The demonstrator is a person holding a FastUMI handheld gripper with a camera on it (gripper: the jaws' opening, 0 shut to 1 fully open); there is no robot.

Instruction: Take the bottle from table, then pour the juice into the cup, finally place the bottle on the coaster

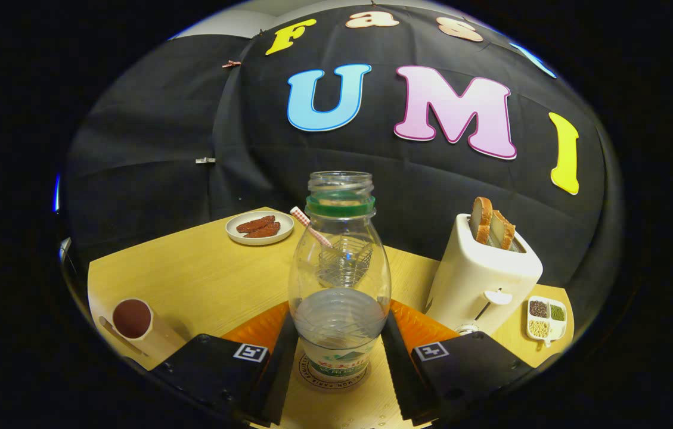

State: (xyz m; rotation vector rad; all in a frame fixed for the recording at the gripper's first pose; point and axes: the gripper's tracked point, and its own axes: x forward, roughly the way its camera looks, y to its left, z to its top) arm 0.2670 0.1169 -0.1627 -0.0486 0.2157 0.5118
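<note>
bottle (339,280) upright on the coaster (336,375) | our gripper (339,357) pinching its base so it won't tip | cup (133,322) off left of bottle | looks like we're setting it down, pour likely done

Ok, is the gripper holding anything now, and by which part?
Yes: the gripper holds the bottle by its lower body, one finger pressed on each side.
</note>
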